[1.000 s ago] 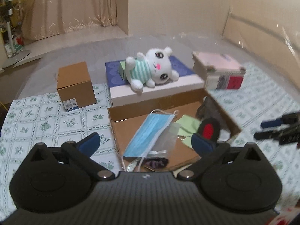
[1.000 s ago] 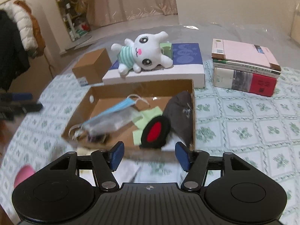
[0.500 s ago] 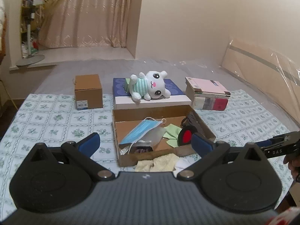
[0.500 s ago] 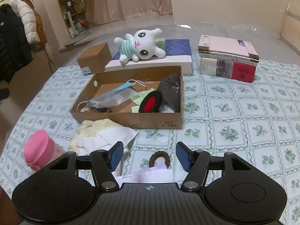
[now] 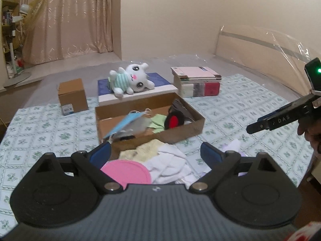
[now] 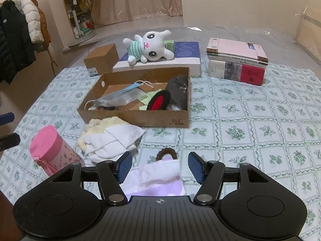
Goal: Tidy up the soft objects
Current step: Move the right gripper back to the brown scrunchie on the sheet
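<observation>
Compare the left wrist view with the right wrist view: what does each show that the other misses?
Left wrist only: the right gripper from the side, a hand behind it. Right wrist only: coats on a rack, a brown hair tie, a lilac cloth. Both: the plush toy, cardboard tray, stacked books, small box, white towels, pink bottle.

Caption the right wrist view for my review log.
Open right gripper above lilac cloth; white towels and pink cylindrical bottle before shallow cardboard tray.

Towels [image 6: 112, 138] just before the cardboard tray [image 6: 138, 118]
</observation>
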`<state>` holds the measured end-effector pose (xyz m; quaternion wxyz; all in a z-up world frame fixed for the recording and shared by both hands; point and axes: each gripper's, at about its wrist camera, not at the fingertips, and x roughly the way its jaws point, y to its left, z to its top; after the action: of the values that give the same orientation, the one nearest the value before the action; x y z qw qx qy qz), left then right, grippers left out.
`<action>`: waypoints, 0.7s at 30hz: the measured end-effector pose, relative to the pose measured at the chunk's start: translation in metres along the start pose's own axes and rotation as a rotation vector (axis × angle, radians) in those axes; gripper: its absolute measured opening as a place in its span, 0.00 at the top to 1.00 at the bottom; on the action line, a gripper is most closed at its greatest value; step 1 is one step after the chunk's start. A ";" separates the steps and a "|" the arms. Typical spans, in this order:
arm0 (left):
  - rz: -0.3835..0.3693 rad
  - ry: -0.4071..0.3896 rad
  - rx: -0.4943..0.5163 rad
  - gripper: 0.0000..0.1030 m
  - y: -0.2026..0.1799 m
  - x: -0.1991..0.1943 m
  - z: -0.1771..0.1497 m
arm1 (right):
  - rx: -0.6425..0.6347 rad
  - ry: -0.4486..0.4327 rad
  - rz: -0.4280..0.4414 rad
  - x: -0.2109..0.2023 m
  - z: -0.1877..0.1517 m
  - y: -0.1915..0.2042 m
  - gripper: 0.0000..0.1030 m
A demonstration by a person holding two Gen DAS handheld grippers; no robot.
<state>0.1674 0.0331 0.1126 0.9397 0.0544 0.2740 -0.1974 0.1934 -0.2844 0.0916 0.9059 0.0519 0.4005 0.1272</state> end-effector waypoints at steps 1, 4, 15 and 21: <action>0.000 0.011 0.005 0.08 -0.002 0.003 0.000 | 0.000 0.003 -0.001 0.000 0.000 -0.001 0.40; -0.017 0.051 0.029 0.08 -0.006 0.012 0.003 | -0.006 0.013 -0.007 0.002 0.000 -0.006 0.40; -0.023 0.193 0.229 0.08 -0.012 0.057 0.014 | -0.041 0.085 -0.014 0.025 0.015 -0.019 0.40; -0.043 0.264 0.286 0.09 -0.012 0.083 0.024 | -0.063 0.127 -0.012 0.043 0.025 -0.023 0.40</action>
<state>0.2382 -0.0115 0.0881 0.8738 0.2068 0.3653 -0.2456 0.2436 -0.2948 0.0734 0.8807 0.0129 0.4532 0.1374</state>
